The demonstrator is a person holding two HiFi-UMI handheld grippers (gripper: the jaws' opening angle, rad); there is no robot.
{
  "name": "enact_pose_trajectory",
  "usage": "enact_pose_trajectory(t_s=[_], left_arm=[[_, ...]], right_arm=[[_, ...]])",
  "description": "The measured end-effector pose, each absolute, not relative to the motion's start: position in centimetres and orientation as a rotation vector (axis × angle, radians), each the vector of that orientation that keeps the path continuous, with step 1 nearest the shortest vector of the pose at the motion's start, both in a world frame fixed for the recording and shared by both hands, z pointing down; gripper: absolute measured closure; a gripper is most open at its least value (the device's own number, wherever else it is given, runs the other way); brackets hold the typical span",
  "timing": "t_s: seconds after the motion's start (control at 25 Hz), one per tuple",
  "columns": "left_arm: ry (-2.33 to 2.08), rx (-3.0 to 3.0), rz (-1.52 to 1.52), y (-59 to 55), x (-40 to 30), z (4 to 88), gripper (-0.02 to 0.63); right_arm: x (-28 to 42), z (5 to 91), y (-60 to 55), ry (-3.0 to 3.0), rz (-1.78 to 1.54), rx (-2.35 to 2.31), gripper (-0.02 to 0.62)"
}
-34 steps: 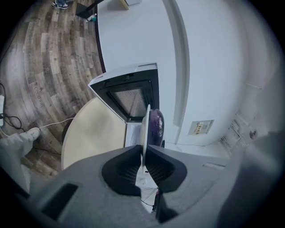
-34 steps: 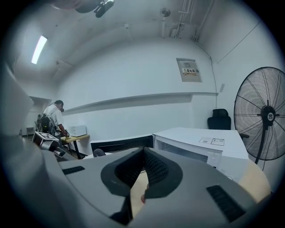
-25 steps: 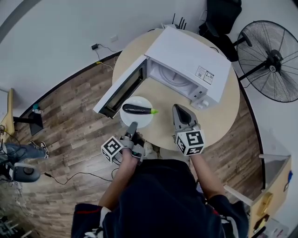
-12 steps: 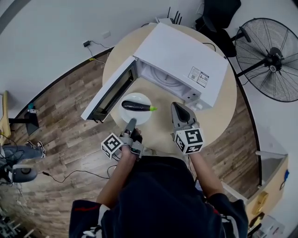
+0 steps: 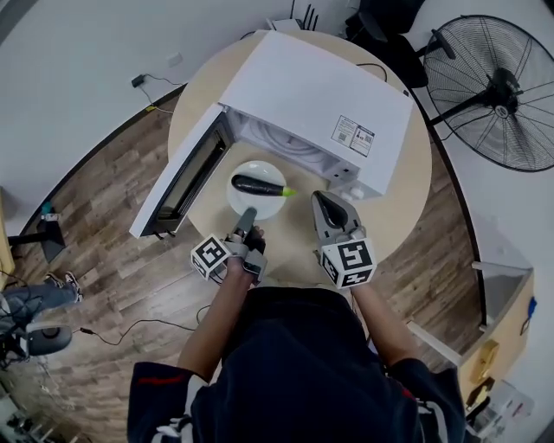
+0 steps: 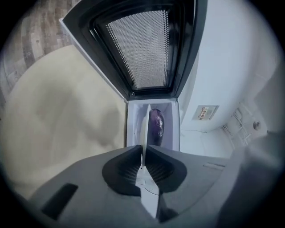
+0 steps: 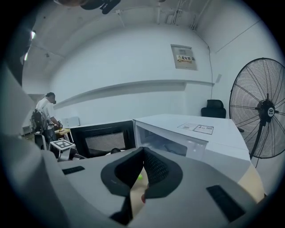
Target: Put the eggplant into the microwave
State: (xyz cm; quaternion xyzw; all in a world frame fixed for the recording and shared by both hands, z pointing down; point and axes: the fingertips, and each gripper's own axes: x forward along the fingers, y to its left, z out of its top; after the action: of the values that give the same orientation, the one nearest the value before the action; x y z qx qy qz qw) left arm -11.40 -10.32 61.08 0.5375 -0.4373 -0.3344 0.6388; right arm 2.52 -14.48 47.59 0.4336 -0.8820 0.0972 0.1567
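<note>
A dark purple eggplant (image 5: 258, 184) with a green stem lies on a white plate (image 5: 246, 204), just in front of the open white microwave (image 5: 320, 91). The microwave's door (image 5: 177, 182) swings out to the left. My left gripper (image 5: 249, 214) is shut on the plate's near rim. In the left gripper view the plate (image 6: 145, 122) runs edge-on between the jaws of the left gripper (image 6: 143, 149), with the eggplant (image 6: 156, 123) beyond. My right gripper (image 5: 326, 204) hovers to the right of the plate, shut and holding nothing; in its own view the right gripper (image 7: 142, 152) has its tips together.
The microwave fills the back of the round beige table (image 5: 394, 208). A standing fan (image 5: 498, 86) is off to the right, with a black chair (image 5: 381, 26) behind the table. A person (image 7: 44, 111) stands far off in the room.
My left gripper has carried the plate with the eggplant closer to the microwave's opening. The right gripper has moved forward alongside it.
</note>
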Motion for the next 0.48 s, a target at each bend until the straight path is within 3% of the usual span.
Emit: enact_pose_trajectory(t_s=[0.48], left_arm=[[-0.957,1.238,-0.706,-14.6,-8.6,63.5,0.578]], right_arm=[[4.7,48.5,-15.1,-2.480,0.276,1.238,0.584]])
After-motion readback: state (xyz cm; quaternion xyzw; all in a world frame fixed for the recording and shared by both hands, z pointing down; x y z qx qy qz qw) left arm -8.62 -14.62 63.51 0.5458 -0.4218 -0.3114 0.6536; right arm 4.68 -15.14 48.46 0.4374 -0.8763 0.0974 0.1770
